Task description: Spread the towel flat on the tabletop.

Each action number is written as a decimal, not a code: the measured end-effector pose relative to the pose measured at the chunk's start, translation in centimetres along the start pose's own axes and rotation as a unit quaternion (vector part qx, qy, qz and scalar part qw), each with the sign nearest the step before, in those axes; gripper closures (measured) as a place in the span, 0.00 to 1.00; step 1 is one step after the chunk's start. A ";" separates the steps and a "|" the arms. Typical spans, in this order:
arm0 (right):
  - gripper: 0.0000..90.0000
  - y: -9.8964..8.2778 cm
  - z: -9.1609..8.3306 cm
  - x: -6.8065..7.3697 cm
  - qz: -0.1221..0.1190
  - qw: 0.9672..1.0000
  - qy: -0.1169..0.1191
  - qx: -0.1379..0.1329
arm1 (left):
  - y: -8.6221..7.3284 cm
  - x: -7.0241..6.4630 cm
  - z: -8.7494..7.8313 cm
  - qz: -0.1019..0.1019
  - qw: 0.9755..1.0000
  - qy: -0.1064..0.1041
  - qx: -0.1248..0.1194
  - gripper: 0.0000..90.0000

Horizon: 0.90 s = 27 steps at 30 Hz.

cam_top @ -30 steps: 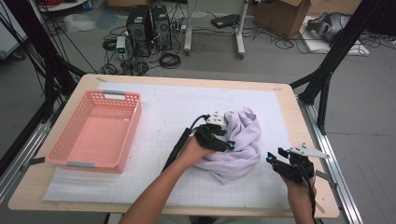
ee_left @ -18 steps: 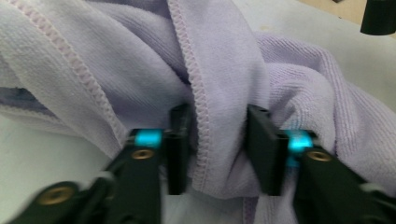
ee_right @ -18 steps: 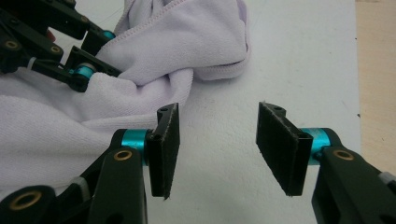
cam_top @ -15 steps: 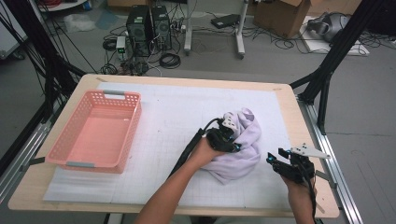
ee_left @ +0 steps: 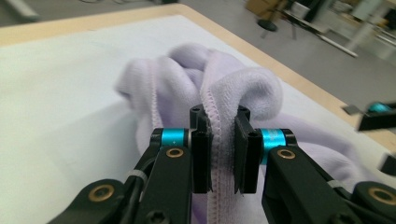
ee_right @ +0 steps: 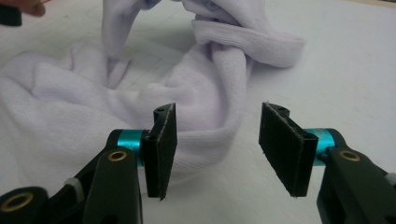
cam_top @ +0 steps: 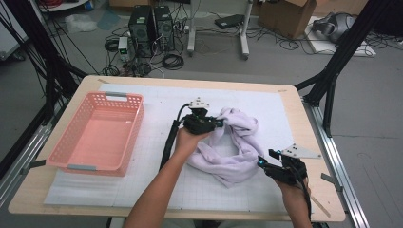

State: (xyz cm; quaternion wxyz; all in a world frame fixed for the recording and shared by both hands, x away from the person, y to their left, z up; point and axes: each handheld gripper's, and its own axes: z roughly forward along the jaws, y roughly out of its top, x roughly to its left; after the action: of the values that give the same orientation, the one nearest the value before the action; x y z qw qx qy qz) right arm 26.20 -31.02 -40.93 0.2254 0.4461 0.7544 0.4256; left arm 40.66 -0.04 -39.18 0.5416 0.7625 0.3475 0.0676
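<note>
Left gripper (ee_left: 218, 154), jaws just closing, pinches lilac towel (cam_top: 237, 152); right gripper (ee_right: 218, 149) gapes beside it; pink basket (cam_top: 71, 156) well apart.

Even, soft light is falling from overhead across the high view, leaving faint shadows under the pink basket (cam_top: 97, 135) and the lilac cloth (cam_top: 233, 147). The white mat (cam_top: 157, 99) is glowing brightly without harsh glare. In both gripper views the near jaws are showing sharp, while the far floor and table edge (ee_left: 299, 74) are blurring softly.
</note>
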 end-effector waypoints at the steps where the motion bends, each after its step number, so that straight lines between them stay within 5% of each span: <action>1: 0.51 0.2 0.3 0.3 -0.007 1.000 0.001 0.003 | 0.0 0.5 -0.5 -0.004 1.000 0.009 -0.004 0.89; 6: 0.48 0.9 2.0 2.0 -0.015 0.998 0.065 0.001 | -0.1 2.6 -2.8 -0.022 0.998 0.047 -0.027 0.89; 9: 0.49 1.2 3.2 3.7 -0.047 0.995 0.090 0.019 | -0.5 3.5 -4.0 -0.029 0.997 0.071 -0.032 0.89; 13: 0.62 1.0 5.0 4.8 -0.096 0.991 0.066 0.070 | -1.2 4.5 -5.2 -0.040 0.995 0.089 -0.036 0.89; 16: 0.87 0.9 4.9 4.4 -0.111 0.987 0.069 0.088 | -1.6 5.1 -6.0 -0.045 0.993 0.100 -0.036 0.89; 18: 0.90 0.8 4.4 3.3 -0.113 0.986 0.068 0.097 | -1.9 5.4 -6.4 -0.042 0.993 0.108 -0.033 0.89; 23: 0.91 0.3 1.8 -0.6 -0.079 0.994 0.010 0.080 | -2.5 5.8 -7.1 -0.040 0.991 0.125 -0.037 0.89; 27: 0.91 -0.4 -0.2 -3.1 -0.050 0.995 -0.053 0.065 | -2.7 5.8 -7.1 -0.035 0.990 0.131 -0.035 0.89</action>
State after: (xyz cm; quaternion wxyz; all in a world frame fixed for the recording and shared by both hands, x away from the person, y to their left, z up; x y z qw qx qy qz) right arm 27.46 -33.92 -41.31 0.2564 0.4436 0.7887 0.3398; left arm 40.40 9.45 -40.23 0.5198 0.7149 0.4397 0.1597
